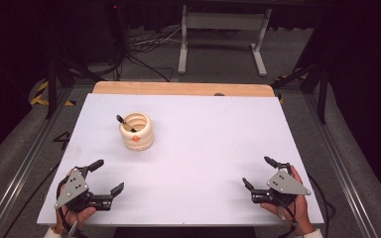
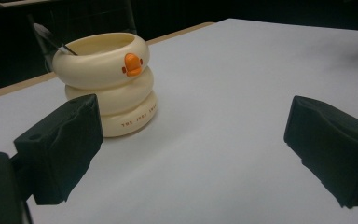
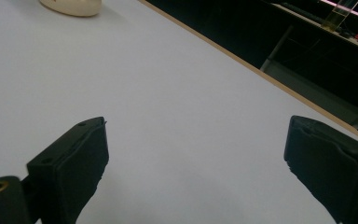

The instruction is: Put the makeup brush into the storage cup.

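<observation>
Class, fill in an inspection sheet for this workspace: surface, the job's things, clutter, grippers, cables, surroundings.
Surface: white tabletop, with a wooden strip along the far edge.
Job's things: cream ringed cup with an orange duck beak, upright on the left half of the table; a dark-handled utensil leans inside it.
Clutter: nothing seen on the tabletop.
Grippers: left gripper and right gripper both open and holding nothing, near the table's front edge, apart from the cup.
Cables: loose wires on the floor beyond the table; a cable trails from the right gripper.
Surroundings: dark room, grey metal stand behind the table, yellow-black floor tape at left.
</observation>
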Tool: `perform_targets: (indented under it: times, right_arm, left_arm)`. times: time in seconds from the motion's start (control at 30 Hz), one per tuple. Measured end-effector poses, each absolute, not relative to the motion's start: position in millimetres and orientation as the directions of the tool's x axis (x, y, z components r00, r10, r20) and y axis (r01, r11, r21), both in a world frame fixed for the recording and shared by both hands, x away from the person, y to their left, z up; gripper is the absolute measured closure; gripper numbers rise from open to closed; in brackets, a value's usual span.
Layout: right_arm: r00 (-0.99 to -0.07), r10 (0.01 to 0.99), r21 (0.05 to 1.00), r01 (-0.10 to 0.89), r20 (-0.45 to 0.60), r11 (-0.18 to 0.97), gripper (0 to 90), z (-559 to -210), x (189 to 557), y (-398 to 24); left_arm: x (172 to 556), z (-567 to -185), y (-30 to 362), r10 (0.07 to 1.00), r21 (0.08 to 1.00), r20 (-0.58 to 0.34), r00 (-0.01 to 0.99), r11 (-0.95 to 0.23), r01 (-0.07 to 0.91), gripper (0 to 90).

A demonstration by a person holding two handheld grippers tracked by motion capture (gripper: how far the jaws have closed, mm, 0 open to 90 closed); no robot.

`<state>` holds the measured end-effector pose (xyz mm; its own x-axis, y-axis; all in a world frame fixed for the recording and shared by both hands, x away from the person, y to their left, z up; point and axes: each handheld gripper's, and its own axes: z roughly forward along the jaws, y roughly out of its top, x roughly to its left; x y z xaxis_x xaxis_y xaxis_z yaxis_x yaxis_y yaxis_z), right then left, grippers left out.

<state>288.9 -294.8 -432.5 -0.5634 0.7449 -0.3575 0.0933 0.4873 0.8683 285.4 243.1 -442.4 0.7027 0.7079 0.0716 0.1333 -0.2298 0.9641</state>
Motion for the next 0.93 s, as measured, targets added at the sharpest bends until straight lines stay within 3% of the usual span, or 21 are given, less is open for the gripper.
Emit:
perform_targets:
  times: [0.93]
  right_arm:
    - [-0.565,0.748,0.872,0.098,-0.348,0.480,7.4,-433.9,287.3,-297.6]
  left_arm:
    - [291.2,-443.1,240.3,0.709,0.961,0.074,0.701,-0.239,0.139,5.6]
